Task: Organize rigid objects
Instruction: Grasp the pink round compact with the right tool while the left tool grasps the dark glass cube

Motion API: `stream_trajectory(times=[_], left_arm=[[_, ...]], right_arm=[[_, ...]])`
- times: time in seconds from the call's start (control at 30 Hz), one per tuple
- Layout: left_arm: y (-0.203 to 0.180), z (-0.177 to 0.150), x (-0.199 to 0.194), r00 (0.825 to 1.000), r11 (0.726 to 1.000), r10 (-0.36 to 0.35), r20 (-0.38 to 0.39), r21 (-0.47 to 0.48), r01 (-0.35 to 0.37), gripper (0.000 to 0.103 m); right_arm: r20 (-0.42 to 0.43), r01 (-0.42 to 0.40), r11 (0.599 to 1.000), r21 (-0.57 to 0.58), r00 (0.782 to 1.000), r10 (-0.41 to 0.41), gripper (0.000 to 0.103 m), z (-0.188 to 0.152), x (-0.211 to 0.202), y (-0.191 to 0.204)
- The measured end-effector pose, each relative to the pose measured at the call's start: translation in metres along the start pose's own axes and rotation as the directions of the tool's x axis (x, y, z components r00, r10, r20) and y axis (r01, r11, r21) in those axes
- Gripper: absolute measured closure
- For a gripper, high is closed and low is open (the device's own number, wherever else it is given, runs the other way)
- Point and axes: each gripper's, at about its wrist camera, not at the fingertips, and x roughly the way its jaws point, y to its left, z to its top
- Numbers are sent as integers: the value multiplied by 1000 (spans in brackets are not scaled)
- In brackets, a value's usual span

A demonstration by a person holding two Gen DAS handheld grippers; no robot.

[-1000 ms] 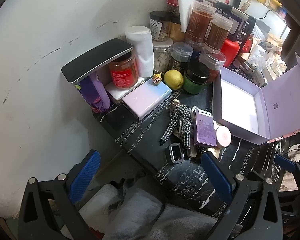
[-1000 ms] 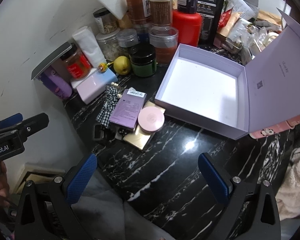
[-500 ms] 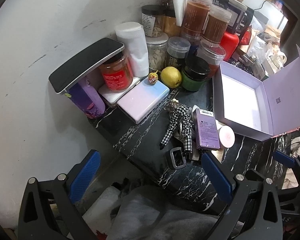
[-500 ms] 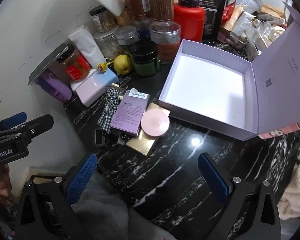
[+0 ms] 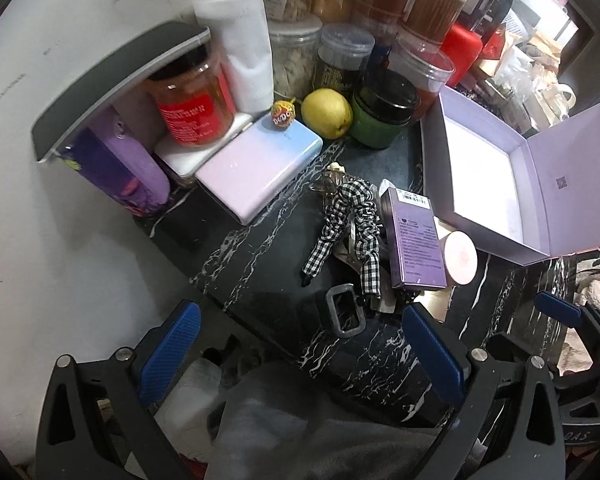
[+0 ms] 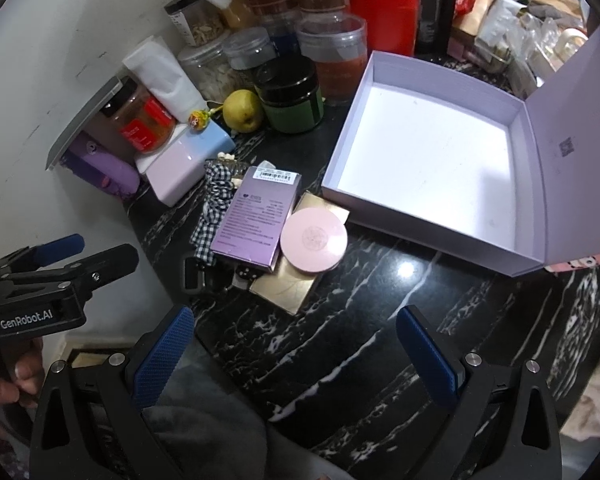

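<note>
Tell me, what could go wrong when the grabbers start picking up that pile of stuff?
The pink round compact leans on the purple box and the gold card, so pulling one may slide the others. The checked hair tie lies tangled beside the purple box and might drag along. Jars crowd behind the open lilac box, easy to bump.

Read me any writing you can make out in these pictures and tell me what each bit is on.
"GenRobot.AI": white lettering on the body of the left gripper, seen from the right wrist view.
Purple box: barcode sticker and printed lines, too small to read.
Lavender box lid: a QR code and faint print, unreadable.
Red-labelled jar: label text blurred.
Lollipop wrapper: lettering blurred.
Back jars and packets: unreadable.
</note>
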Motion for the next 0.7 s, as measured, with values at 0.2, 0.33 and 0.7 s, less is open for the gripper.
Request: stream_trajectory(times=[0.2,0.33,0.7], left_arm=[[-2,7,19,1000,1000,-14,-24,17,15,3],[-2,11,32,998,999,-24,-62,28,26,4],[2,-1,58,982,997,-67,-179,31,74,12]], right_arm=[[-15,-20,1000,-7,1000,20,0,8,14,-7],[-29,-26,1000,-13,999,26,0,15,25,-8],[-68,-40,999,-3,997,40,0,23,48,-12]])
